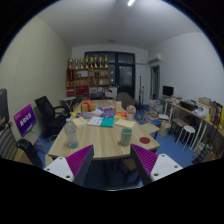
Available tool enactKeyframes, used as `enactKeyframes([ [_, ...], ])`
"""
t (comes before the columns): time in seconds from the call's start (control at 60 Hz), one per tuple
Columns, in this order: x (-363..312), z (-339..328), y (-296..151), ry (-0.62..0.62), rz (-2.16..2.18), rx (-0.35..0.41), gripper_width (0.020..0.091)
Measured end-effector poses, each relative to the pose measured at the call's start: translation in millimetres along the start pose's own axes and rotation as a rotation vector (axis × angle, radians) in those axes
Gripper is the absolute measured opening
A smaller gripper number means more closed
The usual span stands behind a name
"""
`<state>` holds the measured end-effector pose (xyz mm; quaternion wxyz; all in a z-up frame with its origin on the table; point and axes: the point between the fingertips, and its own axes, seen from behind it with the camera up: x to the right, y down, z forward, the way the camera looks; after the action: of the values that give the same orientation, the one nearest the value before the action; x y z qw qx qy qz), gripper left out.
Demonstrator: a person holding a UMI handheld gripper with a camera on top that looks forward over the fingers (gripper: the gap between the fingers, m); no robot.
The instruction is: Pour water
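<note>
Water vessel: likely the grey cup at the table's near right edge, well beyond the fingers. Gripper spread wide, pads holding nothing. Judgement: pouring not started; approach, grasp and pour all remain.

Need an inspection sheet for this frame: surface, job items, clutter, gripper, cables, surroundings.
Surface: wooden table far beyond the fingers, mostly covered.
Job's things: a grey-green cup stands near the table's front edge; no water source can be identified.
Clutter: papers and small colourful items spread over the table; too small to name.
Gripper: gripper open, nothing between the fingers, well short of the table.
Cables: nothing seen.
Surroundings: office chair beside the table, shelf on the back wall, white stool, desk with a monitor.
</note>
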<state>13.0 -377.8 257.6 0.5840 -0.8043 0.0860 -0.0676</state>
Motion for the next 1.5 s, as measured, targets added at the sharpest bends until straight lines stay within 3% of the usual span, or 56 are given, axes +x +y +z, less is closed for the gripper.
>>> enactKeyframes([
  [0.3, -42.3, -10.2, 23.6, 0.011, 0.0, -0.009, 0.0824],
  [0.55, -94.4, 21.9, 36.8, -0.06, -0.037, 0.02, 0.0828],
  [1.033, -274.7, 275.2, 70.3, -0.206, -0.045, 0.166, 0.0829],
  [1.233, -285.9, 337.6, 66.6, -0.142, -0.058, 0.161, 0.0832],
  [1.367, -290.6, 370.0, 44.3, -0.128, -0.058, 0.211, 0.0839],
  [1.433, -287.8, 386.0, 38.5, -0.137, -0.095, 0.203, 0.0629],
  [1.5, -298.5, 392.6, 36.8, -0.162, -0.112, 0.218, 0.0601],
])
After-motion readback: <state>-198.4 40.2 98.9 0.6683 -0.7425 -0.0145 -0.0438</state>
